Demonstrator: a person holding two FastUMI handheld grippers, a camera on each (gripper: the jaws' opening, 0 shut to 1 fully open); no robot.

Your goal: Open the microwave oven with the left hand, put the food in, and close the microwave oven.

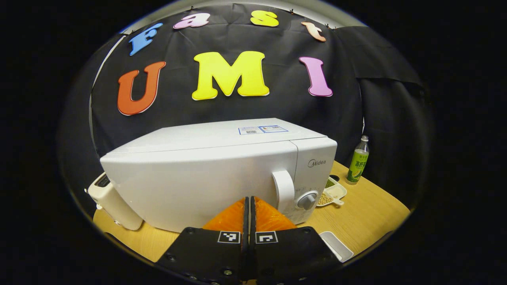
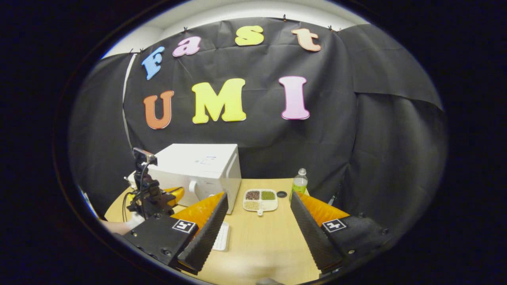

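I saw the divided tray (image 2: 260, 200) holding beans at 12 o'clock; my right gripper (image 2: 259, 225) spread, left gripper (image 1: 250, 209) pressed together before the smooth boxy microwave oven (image 1: 222, 174).

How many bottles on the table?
1: a green-labelled bottle standing upright at the table's far edge, right of the divided dish and of the microwave. Others may be hidden behind the microwave.

Left tongs (image 1: 249, 202) held just before closed microwave (image 1: 222, 174); path blocked by door, handle (image 1: 283, 190) just to the right. Bare table (image 2: 261, 237) left open btwn right tongs (image 2: 259, 209) fingers; compartment tray (image 2: 260, 200) and bottle (image 2: 300, 184) farther ahead.
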